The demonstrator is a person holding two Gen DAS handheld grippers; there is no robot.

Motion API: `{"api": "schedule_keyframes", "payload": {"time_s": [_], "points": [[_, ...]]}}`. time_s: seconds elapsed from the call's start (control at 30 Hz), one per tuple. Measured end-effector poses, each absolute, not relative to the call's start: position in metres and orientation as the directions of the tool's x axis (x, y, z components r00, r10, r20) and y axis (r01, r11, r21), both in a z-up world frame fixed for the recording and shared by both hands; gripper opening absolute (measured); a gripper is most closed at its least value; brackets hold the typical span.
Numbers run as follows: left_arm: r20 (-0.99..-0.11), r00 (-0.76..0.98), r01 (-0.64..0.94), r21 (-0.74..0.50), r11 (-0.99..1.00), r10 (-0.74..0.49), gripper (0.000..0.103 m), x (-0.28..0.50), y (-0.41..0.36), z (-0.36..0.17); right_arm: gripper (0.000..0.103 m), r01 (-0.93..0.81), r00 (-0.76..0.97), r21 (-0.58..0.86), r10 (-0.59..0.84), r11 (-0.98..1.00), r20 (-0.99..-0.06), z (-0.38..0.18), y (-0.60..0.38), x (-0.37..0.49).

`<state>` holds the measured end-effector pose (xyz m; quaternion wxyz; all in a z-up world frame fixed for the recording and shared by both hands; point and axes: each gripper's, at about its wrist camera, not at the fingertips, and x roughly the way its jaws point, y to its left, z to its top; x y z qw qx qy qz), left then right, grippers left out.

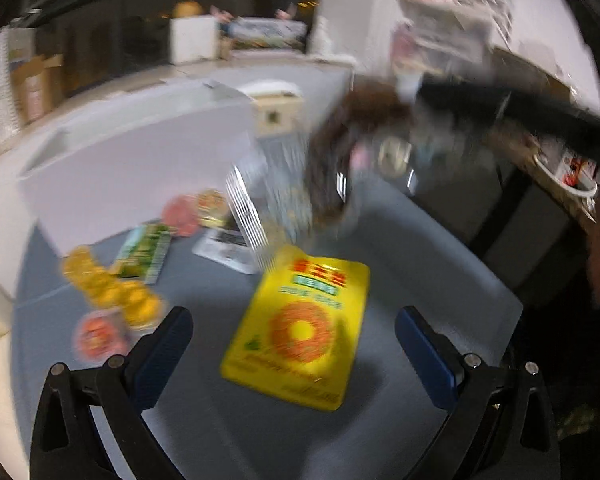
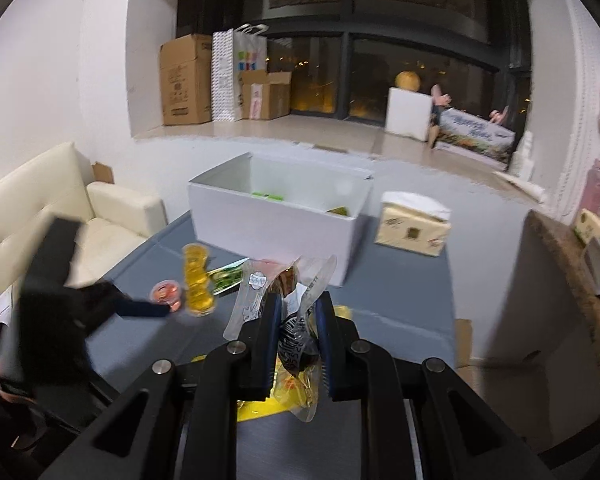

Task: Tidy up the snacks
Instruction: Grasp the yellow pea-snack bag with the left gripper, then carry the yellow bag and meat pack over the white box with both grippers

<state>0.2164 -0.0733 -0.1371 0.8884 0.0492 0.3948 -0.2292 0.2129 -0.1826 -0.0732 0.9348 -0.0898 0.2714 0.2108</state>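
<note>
While hovering over grey table (image 1: 440,264), L gripper (image 1: 294,332) spreading wide w/ nothing between, yellow snack bag (image 1: 300,328) lying flat just below. R gripper (image 2: 296,320) pinching clear-wrapped snack (image 2: 296,344), holding it up near white box (image 2: 276,224).

nothing fully legible in either view. yellow snack bag (image 1: 300,328): red and green label blocks over an orange ring graphic, characters blurred past reading. clear wrapper (image 2: 296,320) clamped in right gripper (image 2: 296,344): digits along the sealed edge, too warped to read. tissue pack (image 2: 414,228) and cardboard box (image 2: 186,80): dark printed marks, too small.
</note>
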Motion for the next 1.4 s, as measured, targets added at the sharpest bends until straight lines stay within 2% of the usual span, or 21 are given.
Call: {"api": "schedule_keyframes", "payload": {"time_s": [0.27, 0.5, 0.53, 0.6, 0.63, 0.7, 0.73, 0.93, 1.2, 1.4], "points": [[-0.802, 0.500, 0.476, -0.059, 0.878, -0.325, 0.103, 0.257, -0.109, -0.185, 0.018, -0.374, 0.797, -0.046, 0.295, 0.926, -0.526, -0.057, -0.222, 0.209], [-0.822, 0.486, 0.495, -0.020, 0.869, -0.296, 0.101, 0.265, -0.118, -0.193, 0.018, -0.372, 0.792, -0.021, 0.306, 0.928, -0.529, -0.059, -0.230, 0.212], [-0.818, 0.489, 0.502, -0.019, 0.865, -0.302, 0.094, 0.264, -0.118, -0.192, 0.018, -0.371, 0.790, -0.014, 0.308, 0.929, -0.530, -0.060, -0.231, 0.213], [-0.810, 0.500, 0.503, -0.016, 0.864, -0.306, 0.086, 0.262, -0.116, -0.189, 0.018, -0.369, 0.792, -0.009, 0.309, 0.930, -0.527, -0.060, -0.231, 0.213], [-0.808, 0.507, 0.496, -0.012, 0.868, -0.301, 0.074, 0.260, -0.115, -0.187, 0.018, -0.369, 0.792, -0.008, 0.309, 0.930, -0.527, -0.060, -0.229, 0.213], [-0.804, 0.516, 0.486, -0.008, 0.874, -0.295, 0.058, 0.255, -0.115, -0.183, 0.018, -0.368, 0.792, -0.009, 0.308, 0.930, -0.527, -0.061, -0.228, 0.213], [-0.805, 0.515, 0.484, -0.009, 0.875, -0.293, 0.055, 0.253, -0.113, -0.181, 0.018, -0.369, 0.791, -0.006, 0.311, 0.930, -0.527, -0.061, -0.228, 0.213], [-0.794, 0.531, 0.460, -0.023, 0.887, -0.296, 0.045, 0.239, -0.099, -0.166, 0.018, -0.370, 0.790, 0.006, 0.318, 0.929, -0.524, -0.062, -0.228, 0.216], [-0.696, 0.651, 0.379, -0.050, 0.924, -0.305, 0.044, 0.209, -0.058, -0.100, 0.018, -0.386, 0.787, 0.031, 0.347, 0.922, -0.511, -0.058, -0.215, 0.226], [-0.627, 0.736, 0.286, -0.053, 0.957, -0.255, 0.043, 0.213, -0.018, -0.048, 0.019, -0.412, 0.786, 0.060, 0.388, 0.909, -0.482, -0.046, -0.193, 0.245]]}}
